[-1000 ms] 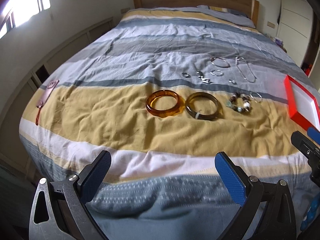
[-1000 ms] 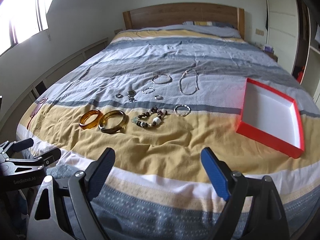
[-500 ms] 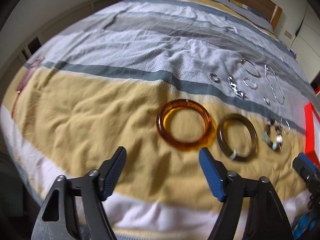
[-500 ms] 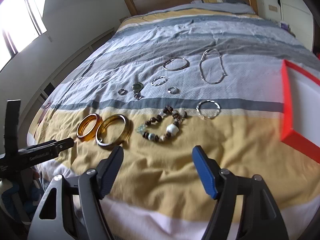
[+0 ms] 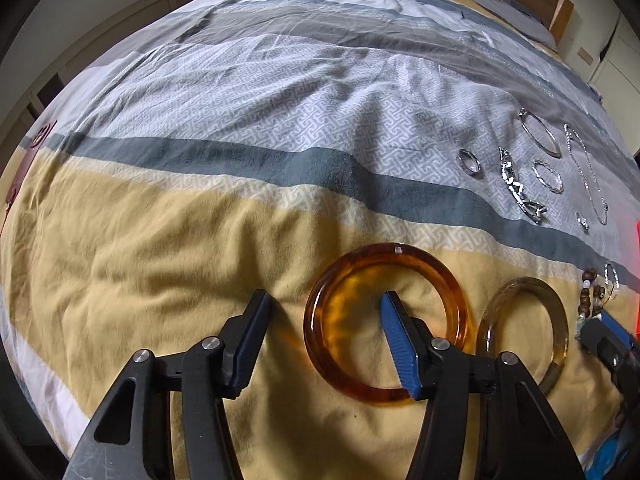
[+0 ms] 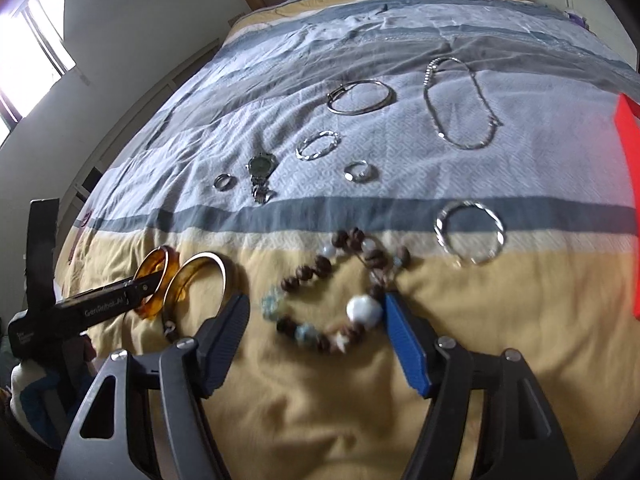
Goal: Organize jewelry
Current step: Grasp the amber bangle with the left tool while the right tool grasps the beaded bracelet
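Observation:
My left gripper is open and low over the bedspread. Its right finger stands inside the amber bangle; its left finger is outside the ring, so the bangle's left rim lies between them. An olive-brown bangle lies just right of it. My right gripper is open and straddles the near part of a beaded bracelet with a large white bead. The red box with a white inside is at the right edge.
Silver pieces lie on the grey stripe: a small ring, a watch, a small bangle, a ring, a large bangle, a chain necklace and a twisted bangle. A pink strap lies at the bed's left edge.
Both grippers have moved forward and down onto the bed. The left one has come over the amber bangle and the right one over the beaded bracelet. The jewelry has not moved.

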The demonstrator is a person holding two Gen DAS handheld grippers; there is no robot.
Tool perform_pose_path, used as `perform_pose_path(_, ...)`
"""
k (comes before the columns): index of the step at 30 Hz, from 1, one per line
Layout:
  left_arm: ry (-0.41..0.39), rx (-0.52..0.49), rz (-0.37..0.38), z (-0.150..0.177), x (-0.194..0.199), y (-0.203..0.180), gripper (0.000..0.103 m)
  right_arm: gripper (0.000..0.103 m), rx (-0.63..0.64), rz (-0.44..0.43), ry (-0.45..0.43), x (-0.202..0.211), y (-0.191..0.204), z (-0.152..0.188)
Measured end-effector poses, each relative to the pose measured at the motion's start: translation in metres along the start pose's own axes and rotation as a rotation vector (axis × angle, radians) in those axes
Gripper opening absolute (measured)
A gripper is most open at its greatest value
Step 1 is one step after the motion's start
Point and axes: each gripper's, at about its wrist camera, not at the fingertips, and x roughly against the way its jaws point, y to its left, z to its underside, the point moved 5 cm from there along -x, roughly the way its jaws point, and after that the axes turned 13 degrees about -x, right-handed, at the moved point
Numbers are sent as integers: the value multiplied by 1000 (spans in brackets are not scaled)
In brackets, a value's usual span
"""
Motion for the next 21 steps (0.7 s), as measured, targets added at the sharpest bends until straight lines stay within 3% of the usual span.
perform_pose_path(3, -15, -30, -17, 0, 0, -4, 47, 42, 23, 41, 4, -12, 3, -5)
perform_pose_path(6, -23, -54, -21, 0, 1, -7, 29, 23, 28, 72, 0, -16, -1, -6)
perform_pose_path(8, -24, -67, -20, 1, 4, -10, 14, 17, 20, 63, 5, -13, -6, -5)
perform_pose_path(21, -72, -50, -54, 18, 55, -3, 10, 14, 37, -15, 2, 38, -9, 29)
